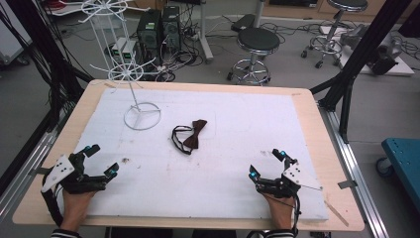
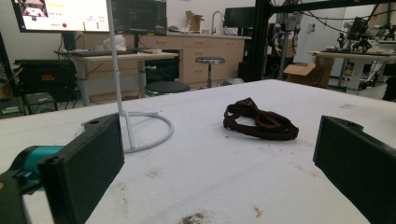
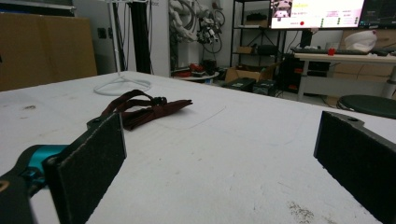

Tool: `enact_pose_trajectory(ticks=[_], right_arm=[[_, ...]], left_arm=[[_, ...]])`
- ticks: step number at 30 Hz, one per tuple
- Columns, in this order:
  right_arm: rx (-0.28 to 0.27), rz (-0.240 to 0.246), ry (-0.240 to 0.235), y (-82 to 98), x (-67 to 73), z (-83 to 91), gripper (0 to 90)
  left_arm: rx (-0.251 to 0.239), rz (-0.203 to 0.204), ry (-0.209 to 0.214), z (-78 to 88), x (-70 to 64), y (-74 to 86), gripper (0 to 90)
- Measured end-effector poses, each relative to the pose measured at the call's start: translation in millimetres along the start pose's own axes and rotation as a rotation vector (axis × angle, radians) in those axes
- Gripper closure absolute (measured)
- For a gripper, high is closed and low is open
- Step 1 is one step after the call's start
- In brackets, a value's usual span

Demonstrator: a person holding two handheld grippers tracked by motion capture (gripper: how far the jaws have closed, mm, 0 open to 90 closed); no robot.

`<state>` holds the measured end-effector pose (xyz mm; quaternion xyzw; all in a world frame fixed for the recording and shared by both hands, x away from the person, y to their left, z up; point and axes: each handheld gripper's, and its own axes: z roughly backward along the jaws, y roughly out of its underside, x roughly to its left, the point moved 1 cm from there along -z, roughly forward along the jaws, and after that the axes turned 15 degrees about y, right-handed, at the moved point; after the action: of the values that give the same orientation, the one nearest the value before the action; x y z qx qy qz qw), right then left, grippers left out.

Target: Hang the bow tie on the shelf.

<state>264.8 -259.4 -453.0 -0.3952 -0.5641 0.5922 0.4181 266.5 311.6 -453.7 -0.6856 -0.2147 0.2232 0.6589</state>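
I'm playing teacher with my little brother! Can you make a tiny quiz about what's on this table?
1. True or false: the bow tie lies flat on the white mat.
2. Which thing stands nearest the bow tie? A) white wire stand B) left tongs C) right tongs
3. Fill in: both tongs have their jaws ____.

Key
1. True. It lies near the mat's middle, with its strap looped beside it.
2. A. The stand's ring base sits just to the bow tie's left; both tongs wait at the near edge.
3. Open. Each pair is spread wide, holding nothing.
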Motion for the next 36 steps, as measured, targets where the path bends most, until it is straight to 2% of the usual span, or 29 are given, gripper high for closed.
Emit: enact_pose_trajectory(ticks=[10,22,25,36], right_arm=[[-0.003,0.003,0.002,0.1,0.3,0.3,1.6],[-0.003,0.004,0.0,0.0,0.5,0.3,1.6],[-0.002,0.006,0.003,0.0,0.5,0.4,1.6],[-0.002,0.005,0.003,0.0,0.4,0.4,1.6]], left_arm=[[0.004,0.013,0.004,0.0,1.8,-0.4,2.3],[-0.015,0.035,0.012,1.2,4.3,-2.0,2.3],[-0.008,0.052,0.02,1.7,7.3,-8.7,2.2],[0.105,0.01,0.102,-17.2,9.7,-53.9,2.2]])
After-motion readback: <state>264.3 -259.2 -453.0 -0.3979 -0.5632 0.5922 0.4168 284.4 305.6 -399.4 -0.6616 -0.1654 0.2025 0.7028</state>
